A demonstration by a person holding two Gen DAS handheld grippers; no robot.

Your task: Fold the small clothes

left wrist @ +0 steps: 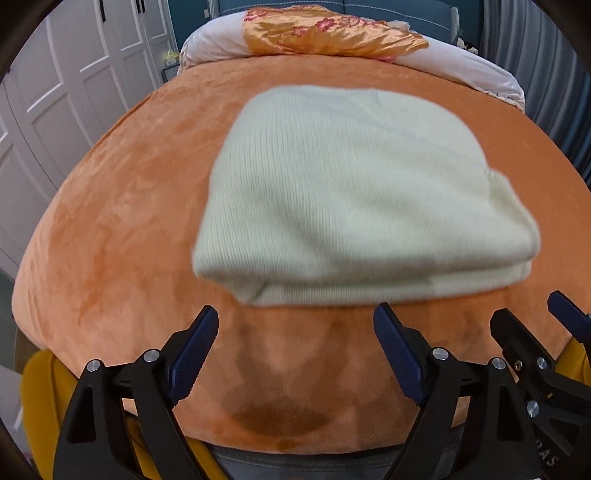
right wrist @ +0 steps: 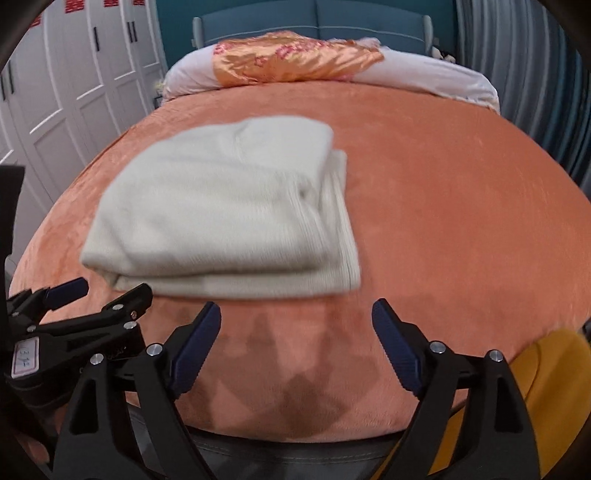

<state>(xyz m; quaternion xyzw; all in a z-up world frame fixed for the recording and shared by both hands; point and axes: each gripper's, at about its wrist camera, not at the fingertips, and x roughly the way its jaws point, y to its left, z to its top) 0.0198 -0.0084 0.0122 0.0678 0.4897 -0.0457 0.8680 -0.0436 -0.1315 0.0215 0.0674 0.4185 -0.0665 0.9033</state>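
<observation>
Both tongs stand spread wide with nothing between their blue ribbed pads: the left gripper (left wrist: 295, 321) hangs just short of the near edge of the folded cream knit garment (left wrist: 354, 199), and the right gripper (right wrist: 295, 317) does the same beside it, each apart from the cloth. From the left wrist the right tool shows at the lower right edge; from the right wrist the left tool shows at the lower left, bearing a small white label (right wrist: 24, 357).

No containers are in sight. That garment lies folded in a thick stack on the orange plush bedspread (left wrist: 122, 206), its layered fold edges facing the grippers. Dark shadows of the tools fall on the bedspread beneath them.

At the far end of the bed lies a pale pink rolled quilt (right wrist: 424, 74) with an orange floral satin cover (left wrist: 332, 33) on top, against a blue headboard (right wrist: 314, 26). White panelled wardrobe doors (right wrist: 74, 74) line the left wall, and grey curtains (right wrist: 517, 66) hang on the right. Something yellow (right wrist: 550, 387) sits at the bed's near corner, too unclear to name
</observation>
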